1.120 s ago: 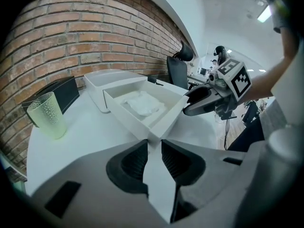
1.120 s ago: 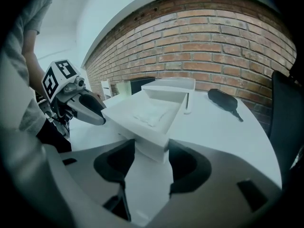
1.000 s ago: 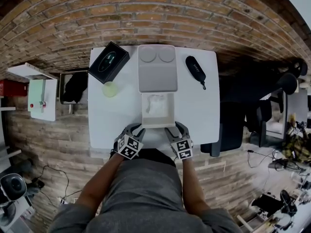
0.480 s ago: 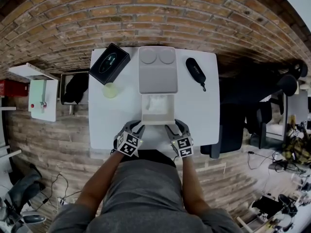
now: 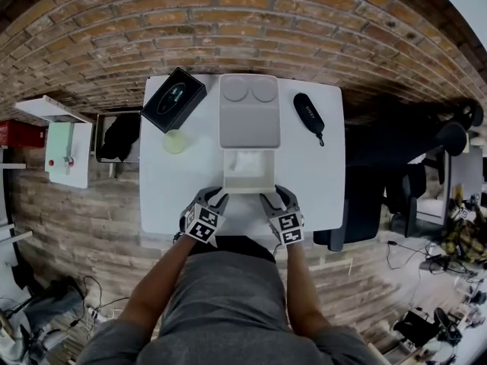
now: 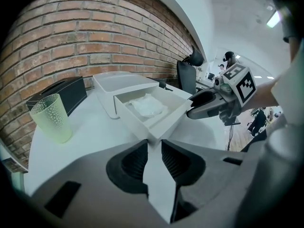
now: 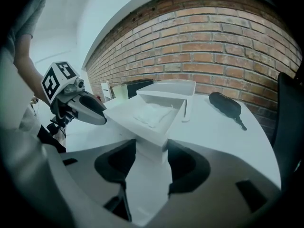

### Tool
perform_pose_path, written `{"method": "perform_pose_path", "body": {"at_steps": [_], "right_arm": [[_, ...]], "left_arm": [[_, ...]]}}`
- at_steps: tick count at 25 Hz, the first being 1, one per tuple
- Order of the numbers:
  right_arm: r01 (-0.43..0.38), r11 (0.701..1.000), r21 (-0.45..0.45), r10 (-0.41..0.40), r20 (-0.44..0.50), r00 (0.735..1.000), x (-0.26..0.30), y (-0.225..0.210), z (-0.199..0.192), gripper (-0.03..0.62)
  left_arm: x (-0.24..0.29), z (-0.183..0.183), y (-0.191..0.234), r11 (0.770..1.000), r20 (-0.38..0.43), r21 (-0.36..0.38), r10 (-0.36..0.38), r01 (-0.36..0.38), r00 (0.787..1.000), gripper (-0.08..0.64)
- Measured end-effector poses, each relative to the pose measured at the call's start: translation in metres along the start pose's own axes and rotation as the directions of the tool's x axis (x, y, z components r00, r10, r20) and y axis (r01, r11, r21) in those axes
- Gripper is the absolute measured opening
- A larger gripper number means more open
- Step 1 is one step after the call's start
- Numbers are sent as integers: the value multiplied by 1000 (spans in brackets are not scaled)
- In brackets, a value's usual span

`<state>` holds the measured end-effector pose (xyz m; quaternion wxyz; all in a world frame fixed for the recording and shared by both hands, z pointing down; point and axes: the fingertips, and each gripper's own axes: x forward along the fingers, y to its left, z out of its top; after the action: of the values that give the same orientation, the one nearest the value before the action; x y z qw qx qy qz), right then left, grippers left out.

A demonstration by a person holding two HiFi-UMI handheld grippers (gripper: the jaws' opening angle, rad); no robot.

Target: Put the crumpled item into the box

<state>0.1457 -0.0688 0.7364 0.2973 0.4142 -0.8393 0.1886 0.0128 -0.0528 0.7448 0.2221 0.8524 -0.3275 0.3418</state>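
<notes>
Both grippers have edged forward over the last second, and the box [image 5: 247, 188] looks to have had its near edge pushed toward the lid [image 5: 249, 116].

On the table [image 5: 163, 188], the lid sits at the far end and the box butts against its near side. The pair runs straight away from the person.

On the left gripper [image 5: 214, 198] the fingers [image 6: 135, 160] are almost together, nipping the box's near-left corner at the tips. The right gripper [image 5: 275, 197] has its fingers [image 7: 183, 163] set wider, clamped deeper over the near-right corner.

The crumpled item [image 5: 245, 162] already lies inside the box. It is dead ahead and midway between the two grippers, about equally far from each, with no clear long axis.

My read: placing is done, and any next move is on the box, with both hands sharing it.
</notes>
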Motion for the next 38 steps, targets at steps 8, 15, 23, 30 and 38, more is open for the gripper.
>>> {"method": "perform_pose_path", "body": {"at_steps": [8,15,23,30,38], "right_arm": [[-2,1000,2,2,-1,1000,7,-6,7,219],[-6,1000,10,6,5,1000,13,-12,13,219],[-20,998,53,19,13,1000,18,-16,17,221],[-19,995,93,17,13,1000,24,-23,23,222],[0,983,182,-3,20,1000,28,-33,23,224]], "left_arm": [[5,6,7,1000,7,-24,15,-15,1000,93],[9,14,16,999,36,-49,20,-18,999,94],[12,18,22,997,53,-77,16,-12,998,94],[12,30,29,989,76,-145,15,-4,997,94],[18,35,32,985,93,-174,11,6,996,94]]}}
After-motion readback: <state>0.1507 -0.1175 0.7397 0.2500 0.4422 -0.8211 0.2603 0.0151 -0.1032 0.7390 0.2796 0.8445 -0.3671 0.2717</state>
